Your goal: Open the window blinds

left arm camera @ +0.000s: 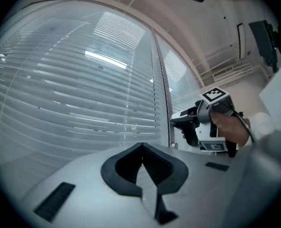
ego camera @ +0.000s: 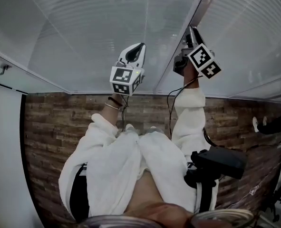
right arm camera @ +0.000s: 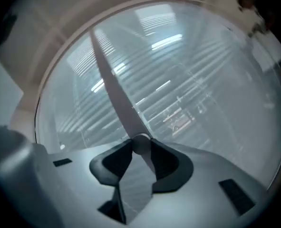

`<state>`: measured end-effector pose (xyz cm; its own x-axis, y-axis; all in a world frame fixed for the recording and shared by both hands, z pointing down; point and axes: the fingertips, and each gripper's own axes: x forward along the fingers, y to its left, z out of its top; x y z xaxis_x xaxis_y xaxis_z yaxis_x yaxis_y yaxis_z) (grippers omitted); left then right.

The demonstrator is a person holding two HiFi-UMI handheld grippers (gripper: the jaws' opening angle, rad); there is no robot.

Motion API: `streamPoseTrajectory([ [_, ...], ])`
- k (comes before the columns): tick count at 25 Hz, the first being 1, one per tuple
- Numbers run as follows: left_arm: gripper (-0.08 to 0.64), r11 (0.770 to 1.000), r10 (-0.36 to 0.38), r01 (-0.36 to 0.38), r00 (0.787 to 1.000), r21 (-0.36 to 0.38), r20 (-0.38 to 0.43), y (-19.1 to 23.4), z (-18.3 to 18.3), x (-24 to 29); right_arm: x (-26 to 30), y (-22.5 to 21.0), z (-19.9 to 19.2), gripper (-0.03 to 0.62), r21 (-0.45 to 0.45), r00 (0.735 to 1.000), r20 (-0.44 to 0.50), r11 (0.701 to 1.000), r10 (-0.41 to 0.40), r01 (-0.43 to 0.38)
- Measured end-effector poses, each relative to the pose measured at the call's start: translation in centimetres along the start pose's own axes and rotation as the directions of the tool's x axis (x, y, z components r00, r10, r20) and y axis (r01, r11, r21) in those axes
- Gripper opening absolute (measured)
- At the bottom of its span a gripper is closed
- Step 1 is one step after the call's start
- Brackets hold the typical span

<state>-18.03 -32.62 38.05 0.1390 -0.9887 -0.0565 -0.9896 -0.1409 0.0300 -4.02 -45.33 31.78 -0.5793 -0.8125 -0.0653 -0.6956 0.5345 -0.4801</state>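
Blinds; right claw tight around wand

R gripper up at blinds, L gripper lower.

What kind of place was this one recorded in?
An indoor room, perhaps an office; hard to say more. Wide slatted blinds hang ahead, a brick-patterned wall runs beneath them, and the right gripper clamps the blind wand.
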Motion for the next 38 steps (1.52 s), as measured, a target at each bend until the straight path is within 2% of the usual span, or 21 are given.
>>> streamPoseTrajectory([
  [2,0.002,1.000,0.005,-0.005,1.000,-0.003,-0.002,0.3,-0.1,-0.2,-0.1,-0.1,0.0,0.130,-0.011,1.000,-0.003,1.000,0.007,-0.007],
  [3,0.002,1.000,0.006,-0.006,1.000,-0.002,-0.003,0.3,-0.1,-0.3,-0.1,-0.1,-0.2,0.130,-0.181,0.999,-0.034,0.983,-0.020,0.013],
  [4,0.002,1.000,0.007,-0.007,1.000,-0.002,-0.004,0.4,-0.2,-0.3,-0.1,-0.2,-0.4,0.130,-0.409,0.995,-0.068,0.912,-0.071,0.037],
  [7,0.002,1.000,0.007,-0.007,1.000,-0.003,-0.005,0.6,-0.3,-0.3,0.2,0.5,-0.8,0.130,-0.904,0.971,-0.056,0.425,-0.233,0.050],
  [8,0.002,1.000,0.005,-0.005,1.000,-0.004,-0.006,0.6,-0.3,-0.2,0.2,0.8,-0.8,0.130,-0.951,0.966,-0.040,0.306,-0.256,0.041],
  [9,0.002,1.000,0.003,-0.003,1.000,-0.004,-0.005,0.5,-0.3,-0.2,0.3,1.0,-0.8,0.130,-0.965,0.964,-0.036,0.259,-0.264,0.035],
  [10,0.002,1.000,0.000,0.000,1.000,-0.003,-0.005,0.3,-0.3,-0.1,0.2,1.1,-0.7,0.130,-0.958,0.965,-0.042,0.284,-0.259,0.035],
  [11,0.002,1.000,-0.003,0.003,1.000,-0.001,-0.005,0.2,-0.4,-0.1,0.2,1.1,-0.7,0.130,-0.929,0.970,-0.053,0.369,-0.238,0.040],
  [14,0.002,1.000,-0.003,0.003,1.000,-0.004,-0.004,0.0,-0.4,0.0,0.1,0.5,-0.4,0.130,-0.602,0.993,-0.056,0.797,-0.104,0.050],
  [16,0.002,1.000,0.001,-0.001,1.000,-0.007,-0.003,0.0,-0.5,0.1,0.0,0.1,-0.2,0.130,-0.220,1.000,-0.018,0.975,-0.024,0.019],
  [18,0.002,1.000,0.003,-0.003,1.000,-0.008,-0.002,0.1,-0.4,0.2,-0.1,-0.1,0.0,0.130,0.045,1.000,0.012,0.999,0.017,-0.018],
  [19,0.002,1.000,0.004,-0.004,1.000,-0.009,0.000,0.2,-0.4,0.2,-0.1,-0.1,0.1,0.130,0.067,1.000,0.010,0.997,0.025,-0.025],
  [22,0.002,1.000,0.005,-0.005,1.000,-0.009,0.002,0.5,-0.5,0.3,0.0,0.2,0.0,0.130,-0.294,0.999,-0.045,0.956,-0.011,-0.003],
  [24,0.002,1.000,0.008,-0.008,1.000,-0.011,-0.001,0.8,-0.5,0.5,0.2,0.7,0.0,0.130,-0.660,0.995,-0.060,0.751,-0.083,0.023],
  [26,0.002,1.000,0.011,-0.011,1.000,-0.012,-0.001,1.0,-0.4,0.7,0.4,1.3,-0.3,0.130,-0.894,0.984,-0.054,0.447,-0.172,0.029],
  [27,0.002,1.000,0.011,-0.011,1.000,-0.011,0.000,1.0,-0.4,0.7,0.4,1.4,-0.4,0.130,-0.938,0.978,-0.048,0.345,-0.203,0.026],
  [28,0.002,1.000,0.012,-0.012,1.000,-0.009,0.001,1.1,-0.3,0.7,0.4,1.5,-0.5,0.130,-0.948,0.976,-0.048,0.316,-0.214,0.023],
  [29,0.002,1.000,0.014,-0.014,1.000,-0.008,0.002,1.1,-0.3,0.6,0.3,1.6,-0.4,0.130,-0.933,0.978,-0.054,0.359,-0.204,0.023],
  [34,0.002,1.000,0.027,-0.027,1.000,-0.006,0.004,1.2,-0.3,0.9,0.3,0.6,0.1,0.130,-0.545,0.996,-0.032,0.837,-0.087,0.055],
  [36,0.002,0.999,0.039,-0.039,0.999,-0.007,0.007,1.4,-0.3,1.0,0.2,0.1,0.3,0.130,-0.333,0.998,-0.007,0.941,-0.055,0.049],
  [38,0.002,0.999,0.046,-0.046,0.999,-0.010,0.009,1.5,-0.3,1.1,0.2,-0.2,0.4,0.130,-0.153,0.999,0.020,0.988,-0.035,0.037],
])
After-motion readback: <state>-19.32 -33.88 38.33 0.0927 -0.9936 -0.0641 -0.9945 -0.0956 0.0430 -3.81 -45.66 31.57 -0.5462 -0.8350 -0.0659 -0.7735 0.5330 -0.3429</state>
